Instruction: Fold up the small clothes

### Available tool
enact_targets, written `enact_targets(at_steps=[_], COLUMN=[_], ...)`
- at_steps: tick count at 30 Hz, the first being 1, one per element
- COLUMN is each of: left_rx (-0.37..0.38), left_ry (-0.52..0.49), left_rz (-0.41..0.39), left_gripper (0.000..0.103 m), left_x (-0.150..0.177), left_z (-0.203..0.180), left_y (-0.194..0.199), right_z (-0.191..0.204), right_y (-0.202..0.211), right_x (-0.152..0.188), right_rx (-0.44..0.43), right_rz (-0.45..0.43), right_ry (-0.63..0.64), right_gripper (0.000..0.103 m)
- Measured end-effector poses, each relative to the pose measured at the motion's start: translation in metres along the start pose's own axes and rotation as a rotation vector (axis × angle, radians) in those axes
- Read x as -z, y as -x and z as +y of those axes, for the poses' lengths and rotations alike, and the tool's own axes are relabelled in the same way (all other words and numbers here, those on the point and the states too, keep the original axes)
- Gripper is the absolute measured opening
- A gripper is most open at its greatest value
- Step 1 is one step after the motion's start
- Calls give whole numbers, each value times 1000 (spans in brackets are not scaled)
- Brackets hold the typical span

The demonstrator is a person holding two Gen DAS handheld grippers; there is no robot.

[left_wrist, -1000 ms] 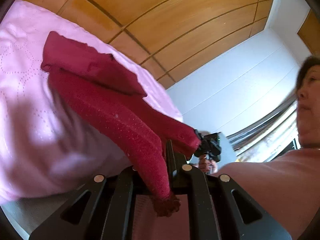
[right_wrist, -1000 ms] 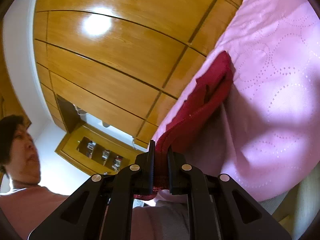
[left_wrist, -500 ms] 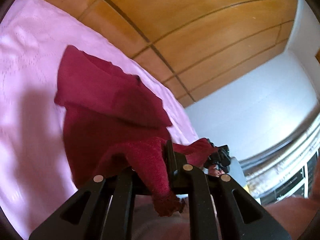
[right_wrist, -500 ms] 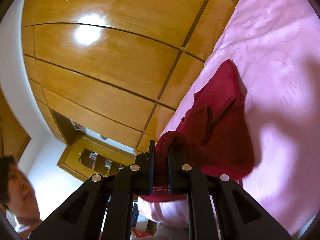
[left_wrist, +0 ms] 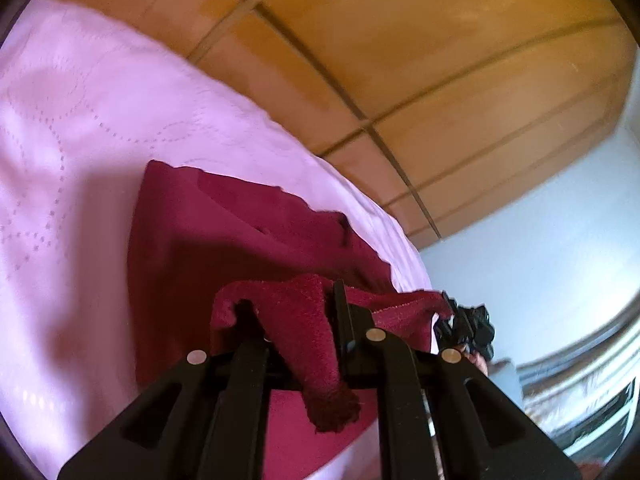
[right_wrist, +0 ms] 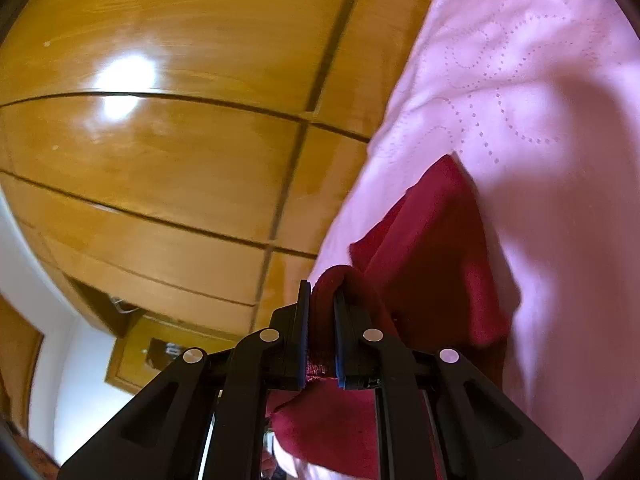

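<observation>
On the pink bedspread (left_wrist: 80, 128), left part: bare quilted cloth with dotted circle stitching and a soft shadow over it; nothing else lies here.
Garment: a dark red knit garment (left_wrist: 224, 248) lies on the bedspread, its far part flat with one flap already laid over itself, its near edge lifted off the bedspread.
Left gripper (left_wrist: 304, 320): pressed together on a bunched corner of the garment's near edge; a tuft of the knit hangs out below the jaws toward the camera.
Held edge: from the left gripper the red hem runs rightward across the bedspread's near side to the other tool.
Right gripper (right_wrist: 322, 320): pinching the opposite corner of the same edge, blue pads tight on a fold of red knit; in the left wrist view it shows only as a small dark shape at the hem's right end.
Beyond the bedspread: glossy wooden wardrobe doors (right_wrist: 160, 160) rise behind its far side; a white wall stands to the right of them in the left wrist view.
Done so far, judged: at least one fold seems made, since a doubled layer lies on the flat part.
In hand, judged: the near edge is being carried over the resting part toward the bedspread's far side.
Left to do, judged: lay the edge down, line it up with the far edge, release both corners, perhaps smooth or fold once more.
</observation>
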State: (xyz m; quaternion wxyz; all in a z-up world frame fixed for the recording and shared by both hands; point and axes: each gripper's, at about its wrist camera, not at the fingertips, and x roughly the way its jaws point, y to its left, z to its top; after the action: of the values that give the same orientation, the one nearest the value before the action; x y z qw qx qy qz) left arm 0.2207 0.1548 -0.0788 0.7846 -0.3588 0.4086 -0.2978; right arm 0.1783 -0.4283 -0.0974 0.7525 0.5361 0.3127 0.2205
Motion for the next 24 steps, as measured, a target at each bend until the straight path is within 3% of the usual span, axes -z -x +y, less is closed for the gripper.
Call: enact_targets(at_steps=[4, 11, 13, 15, 18, 19, 20, 22, 24], left_rx=[-9, -96, -80, -34, -3, -11, -24, -94, -205], left_ry=[75, 117, 132, 162, 216, 229, 235, 215, 153], left_rz=[2, 33, 35, 10, -80, -111, -133, -173, -186], left_gripper=[9, 14, 28, 61, 84, 85, 86, 85, 85], left_x=[-16, -27, -28, -31, -39, -42, -44, -47, -43], left_z=[22, 43, 47, 50, 53, 52, 52, 45, 35], left_y=[-23, -53, -58, -56, -44, -40, -35, -24, -19], right_z=[-15, -37, -41, -43, -40, -35, -30, -18, -7], right_y=[-26, -61, -65, -66, -66, -61, -55, -47, -50], right_x=[-17, -32, -33, -33, -35, -37, -40, -44, -45], right_rx=[61, 180, 178, 164, 126, 117, 132, 149, 188], right_rz=[5, 21, 13, 1, -46, -90, -131, -162, -127], right_ry=[-43, -64, -78, -91, -97, -84, -66, -1, 66], right_gripper=[10, 10, 10, 15, 49, 67, 68, 68, 58])
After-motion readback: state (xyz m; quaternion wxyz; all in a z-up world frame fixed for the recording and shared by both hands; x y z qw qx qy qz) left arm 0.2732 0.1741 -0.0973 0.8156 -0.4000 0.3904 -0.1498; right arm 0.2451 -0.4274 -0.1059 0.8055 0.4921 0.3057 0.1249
